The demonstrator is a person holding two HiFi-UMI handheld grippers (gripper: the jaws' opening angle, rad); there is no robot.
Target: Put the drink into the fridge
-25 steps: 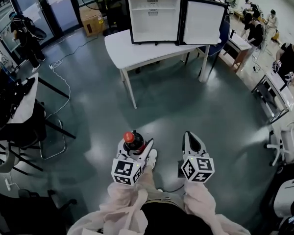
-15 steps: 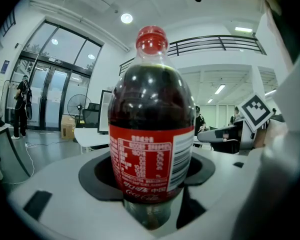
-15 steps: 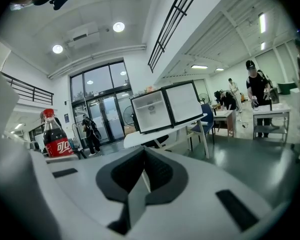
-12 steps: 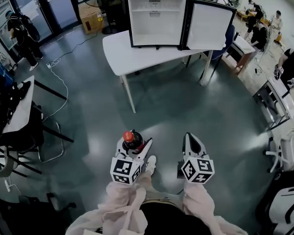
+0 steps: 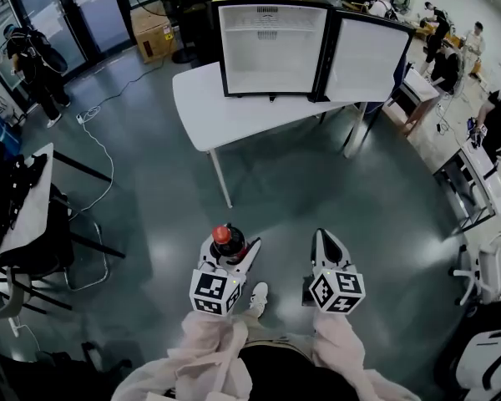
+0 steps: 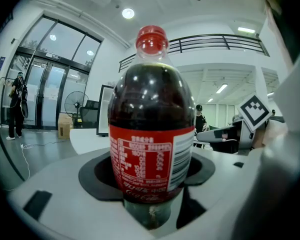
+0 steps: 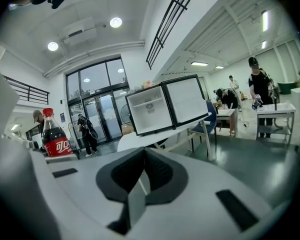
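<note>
Table (image 5: 202,115) at 12 o'clock carries the fridge (image 5: 271,50), its door swung open toward 1 o'clock, leaving the cavity ready for loading. At 6 o'clock, well apart from it, the left gripper (image 5: 233,247) clasps the cola bottle (image 6: 151,129) upright for carrying. The right gripper (image 5: 327,242) is closed on nothing, apparently spare.

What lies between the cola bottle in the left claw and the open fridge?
In the head view, bare grey floor and the white table's front edge separate the red-capped cola bottle from the open white-lined fridge.
</note>
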